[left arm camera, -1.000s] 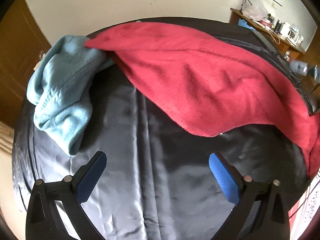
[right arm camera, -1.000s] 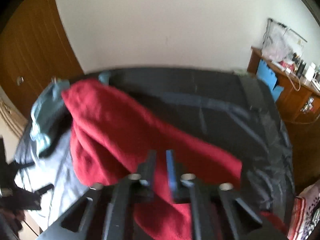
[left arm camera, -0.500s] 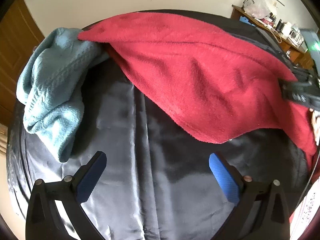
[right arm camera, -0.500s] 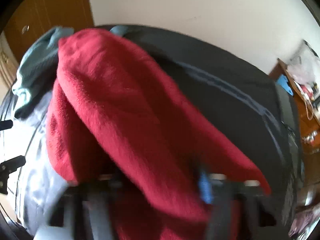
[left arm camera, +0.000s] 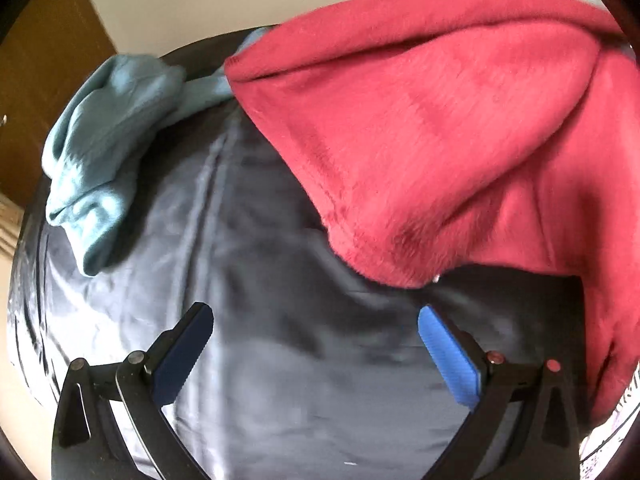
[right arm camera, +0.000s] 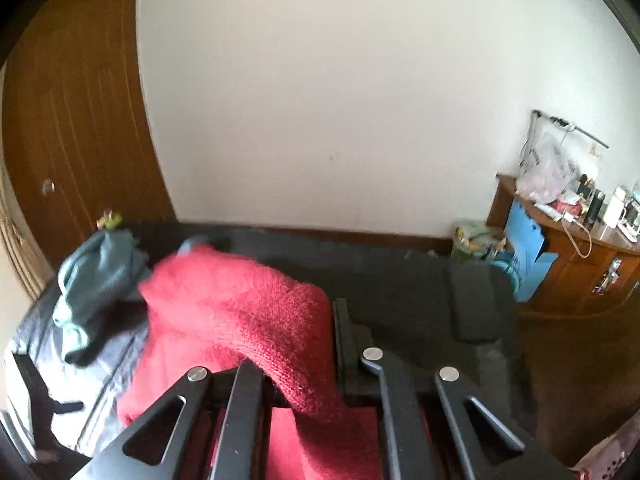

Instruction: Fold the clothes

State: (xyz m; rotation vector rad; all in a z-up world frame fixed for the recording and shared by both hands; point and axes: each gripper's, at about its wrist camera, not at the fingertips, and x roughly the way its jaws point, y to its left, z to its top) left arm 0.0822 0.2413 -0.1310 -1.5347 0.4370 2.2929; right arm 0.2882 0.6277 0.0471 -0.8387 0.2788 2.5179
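Observation:
A red knitted sweater (left arm camera: 420, 128) is lifted off the dark satin bed sheet (left arm camera: 260, 320), hanging high at the right in the left wrist view. My right gripper (right arm camera: 320, 360) is shut on the red sweater (right arm camera: 256, 316), which drapes over its fingers. My left gripper (left arm camera: 316, 340) is open and empty, low over the sheet, just below the sweater's hanging lower edge. A light blue sweater (left arm camera: 108, 136) lies crumpled at the bed's far left; it also shows in the right wrist view (right arm camera: 96, 276).
A brown wooden door (right arm camera: 72, 120) stands at the left beyond the bed. A wooden cabinet (right arm camera: 580, 264) with clutter and a blue box stands at the right against the white wall.
My right gripper has lifted the red sweater up off the bed; the cloth now hangs high and closer to my left gripper. The left gripper stays open.

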